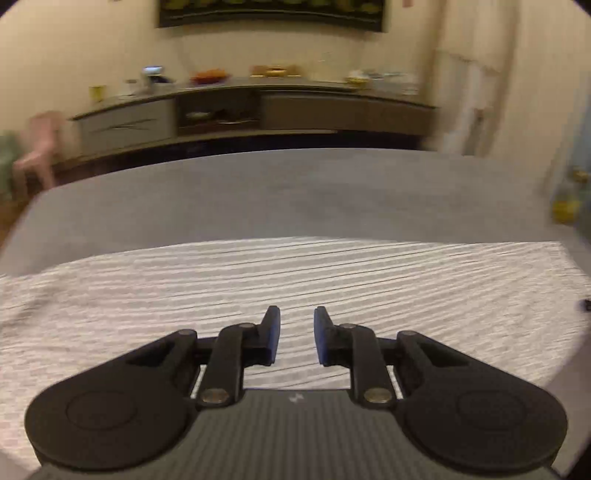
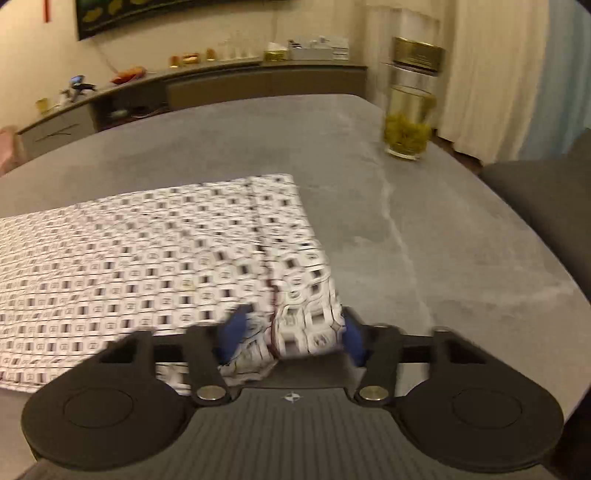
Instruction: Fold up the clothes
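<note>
Surroundings, as we find them: a grey stone-look table [image 2: 424, 221] with pale veining; on its far right part, well apart from the cloth, a tall clear glass jar [image 2: 410, 110] with a gold lid and yellow-green contents; behind the table a long low sideboard [image 1: 258, 107] along a cream wall, its top crowded with small items too blurred to tell; a dark framed picture [image 1: 273, 13] above it; pale curtains [image 2: 491, 74] at right; a dark chair back [image 2: 546, 192] at the table's right edge. Task item: a white garment printed with small dark squares [image 2: 147, 258], lying flat on the near table, a dark red seam running toward its near right corner. Our right gripper [image 2: 291, 336] has blue pads clamped on that bunched corner. Our left gripper [image 1: 296, 334] hangs over the cloth, fingers slightly apart, nothing between them.
</note>
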The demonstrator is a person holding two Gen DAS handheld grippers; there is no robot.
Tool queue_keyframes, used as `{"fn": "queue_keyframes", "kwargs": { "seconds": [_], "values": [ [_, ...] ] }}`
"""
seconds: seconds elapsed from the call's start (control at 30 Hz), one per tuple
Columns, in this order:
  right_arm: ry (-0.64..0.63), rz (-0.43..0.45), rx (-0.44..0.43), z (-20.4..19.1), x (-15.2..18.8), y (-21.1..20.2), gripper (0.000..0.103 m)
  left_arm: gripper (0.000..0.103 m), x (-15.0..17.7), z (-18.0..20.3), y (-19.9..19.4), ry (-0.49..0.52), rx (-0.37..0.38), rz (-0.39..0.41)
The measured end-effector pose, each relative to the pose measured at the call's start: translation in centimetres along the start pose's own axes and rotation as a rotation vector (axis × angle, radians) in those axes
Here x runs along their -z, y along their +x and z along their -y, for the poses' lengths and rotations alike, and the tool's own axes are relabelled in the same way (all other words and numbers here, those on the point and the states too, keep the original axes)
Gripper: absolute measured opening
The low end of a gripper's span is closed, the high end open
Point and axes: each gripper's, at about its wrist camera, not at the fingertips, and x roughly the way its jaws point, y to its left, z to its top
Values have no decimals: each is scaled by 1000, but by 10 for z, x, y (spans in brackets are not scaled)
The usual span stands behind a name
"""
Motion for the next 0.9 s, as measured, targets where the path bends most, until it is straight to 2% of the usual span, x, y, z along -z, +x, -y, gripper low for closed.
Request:
{"fn": "queue_keyframes", "kwargs": {
  "seconds": [0.07, 0.1, 0.23, 0.3, 0.37, 0.43, 0.5, 0.57, 0.6, 0.7, 0.77, 0.83, 0.87, 0.9],
  "values": [
    [-48, 11, 1, -10, 2, -3, 14, 20, -19, 51, 12, 21, 124, -4],
    [-83, 31, 12, -16, 3, -6, 12, 22, -28, 77, 18, 37, 182, -7],
    [-381, 190, 132, -58, 18, -25, 11, 34, -59, 188, 60, 140, 370, -51],
    [-517, 246, 168, -78, 30, -29, 11, 40, -68, 244, 88, 209, 377, -92],
    [-620, 286, 184, -93, 41, -32, 11, 41, -69, 291, 117, 277, 374, -144],
    [-670, 310, 183, -101, 46, -34, 11, 44, -66, 328, 144, 339, 353, -185],
    [-693, 320, 164, -103, 48, -35, 11, 43, -60, 351, 169, 390, 297, -214],
    [-701, 324, 137, -102, 50, -36, 11, 18, -56, 352, 185, 416, 221, -219],
    [-705, 326, 123, -101, 50, -36, 11, 6, -55, 344, 186, 403, 207, -210],
    [-680, 337, 72, -94, 47, -39, 11, 4, -55, 303, 174, 302, 209, -160],
    [-606, 354, -42, -86, 39, -51, 14, 5, -55, 255, 150, 166, 234, -110],
    [-498, 349, -199, -75, 29, -62, 40, 5, -45, 210, 142, 64, 219, -108],
    [-439, 341, -282, -70, 24, -67, 60, 5, -40, 188, 140, 18, 208, -111],
    [-379, 333, -363, -64, 19, -72, 63, 5, -33, 168, 143, -26, 192, -124]
  ]
}}
